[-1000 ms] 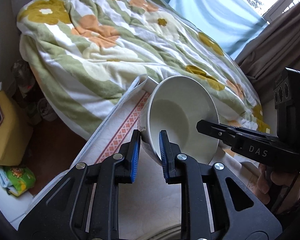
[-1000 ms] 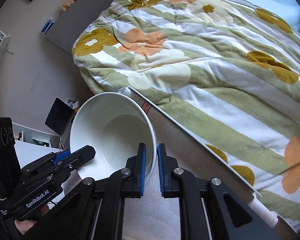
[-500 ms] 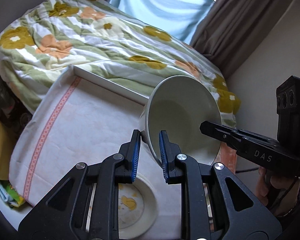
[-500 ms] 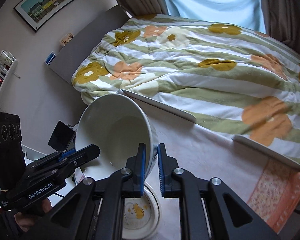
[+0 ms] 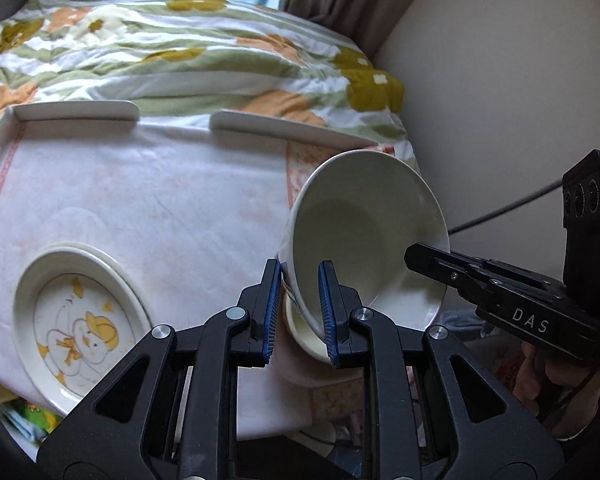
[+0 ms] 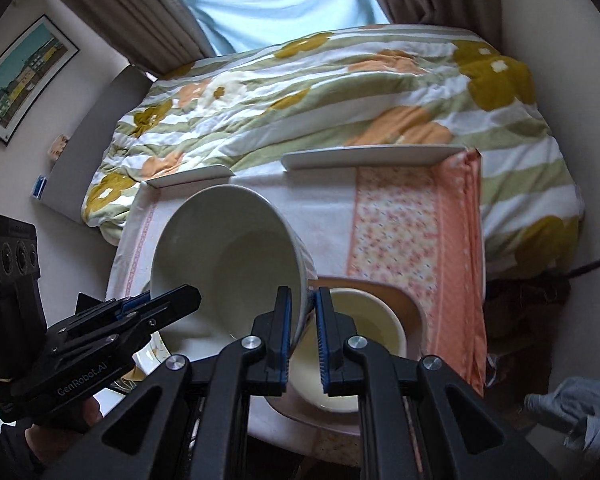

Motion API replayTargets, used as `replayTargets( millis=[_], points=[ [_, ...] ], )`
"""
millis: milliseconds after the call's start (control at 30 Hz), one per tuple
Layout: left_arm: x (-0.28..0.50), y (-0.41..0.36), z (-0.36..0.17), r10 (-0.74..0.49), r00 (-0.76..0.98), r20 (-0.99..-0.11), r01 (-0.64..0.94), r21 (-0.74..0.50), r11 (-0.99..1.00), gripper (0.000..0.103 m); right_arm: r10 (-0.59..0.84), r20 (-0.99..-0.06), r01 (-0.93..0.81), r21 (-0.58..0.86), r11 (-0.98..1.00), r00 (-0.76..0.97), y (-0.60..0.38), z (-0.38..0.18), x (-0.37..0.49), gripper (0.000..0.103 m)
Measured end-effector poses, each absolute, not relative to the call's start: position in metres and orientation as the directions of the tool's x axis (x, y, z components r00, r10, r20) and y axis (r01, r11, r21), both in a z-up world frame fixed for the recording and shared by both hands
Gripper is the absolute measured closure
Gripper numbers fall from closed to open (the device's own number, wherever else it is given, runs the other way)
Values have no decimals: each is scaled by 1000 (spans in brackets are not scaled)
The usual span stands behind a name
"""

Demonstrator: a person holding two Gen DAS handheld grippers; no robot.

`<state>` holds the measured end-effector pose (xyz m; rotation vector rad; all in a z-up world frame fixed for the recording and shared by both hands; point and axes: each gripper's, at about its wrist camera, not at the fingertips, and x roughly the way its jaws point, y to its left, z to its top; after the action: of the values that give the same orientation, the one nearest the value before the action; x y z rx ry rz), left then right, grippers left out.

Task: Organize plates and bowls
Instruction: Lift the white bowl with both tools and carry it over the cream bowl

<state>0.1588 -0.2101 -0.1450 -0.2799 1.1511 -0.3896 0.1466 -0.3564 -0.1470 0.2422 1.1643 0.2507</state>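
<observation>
Both hand-held grippers pinch rim of same white bowl [image 6: 228,256]: my left hand-held gripper [image 5: 298,312] on near-left rim, my right hand-held gripper [image 6: 302,340] on opposite rim. Bowl tilted, mouth toward me, held in air.

Directly below right gripper: smaller cream bowl [image 6: 360,340], likely nesting target, partly hidden by fingers.

Duck plate [image 5: 76,324] off left on tabletop [image 5: 160,200], cut off by edge.

Bed [image 6: 320,92] beyond.
</observation>
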Motion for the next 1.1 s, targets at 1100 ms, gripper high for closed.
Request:
replayTargets(
  millis=[1100],
  points=[
    [161, -279, -213, -205, 221, -954, 380, -110, 919, 86, 187, -929, 96, 228, 969, 319, -390, -223, 107, 92]
  ],
)
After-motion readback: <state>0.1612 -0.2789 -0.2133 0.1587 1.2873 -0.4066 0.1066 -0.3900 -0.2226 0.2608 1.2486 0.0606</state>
